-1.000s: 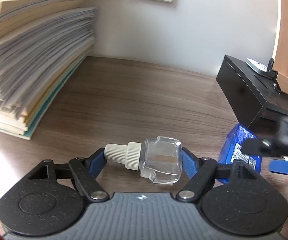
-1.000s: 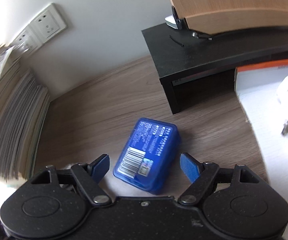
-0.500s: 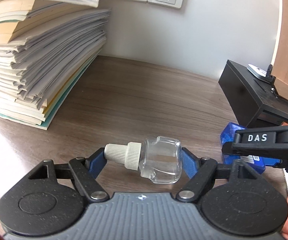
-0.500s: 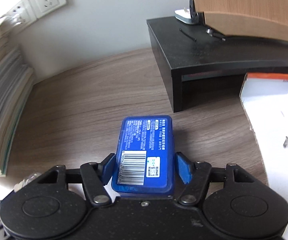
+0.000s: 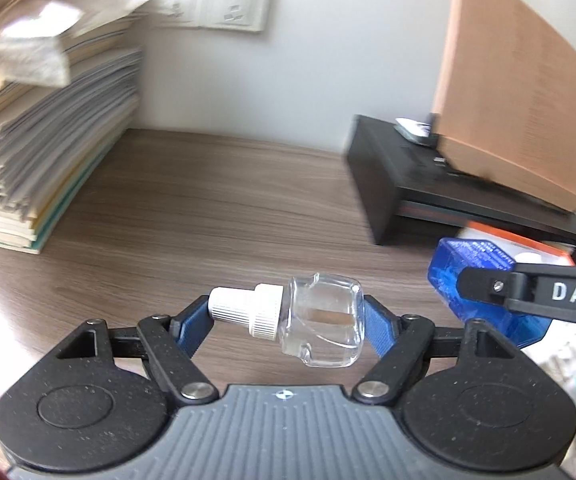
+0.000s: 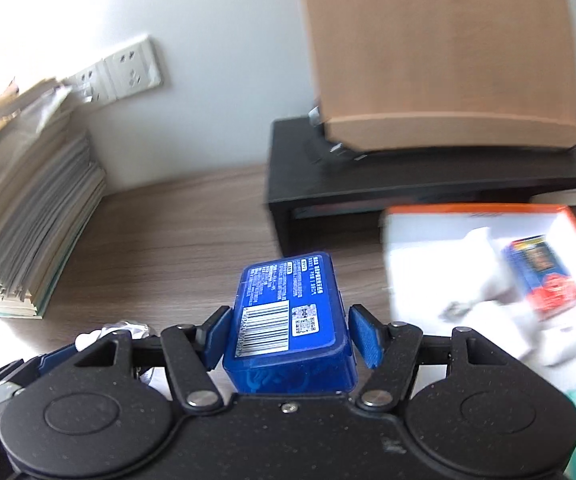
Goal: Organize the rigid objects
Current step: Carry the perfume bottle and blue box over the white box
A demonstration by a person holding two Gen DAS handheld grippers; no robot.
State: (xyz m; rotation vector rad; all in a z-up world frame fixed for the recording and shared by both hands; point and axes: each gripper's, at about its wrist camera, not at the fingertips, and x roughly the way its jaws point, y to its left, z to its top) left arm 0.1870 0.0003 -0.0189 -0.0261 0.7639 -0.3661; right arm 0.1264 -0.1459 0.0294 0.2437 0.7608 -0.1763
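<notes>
While the left gripper (image 5: 286,320) pinches the clear plastic bottle with a ribbed white cap (image 5: 288,318) end to end, the right gripper (image 6: 288,334), narrowly parted, clamps the translucent blue plastic box (image 6: 289,320) — both clear of the wooden desk (image 5: 216,216). Carry them level, grips firm, toward the white orange-edged tray (image 6: 427,248) — the likely destination.

Clear bottle (image 5: 321,322) with white ribbed cap lies sideways, low centre of the left view. Blue box (image 6: 289,322), barcode up, sits low centre of the right view.
</notes>
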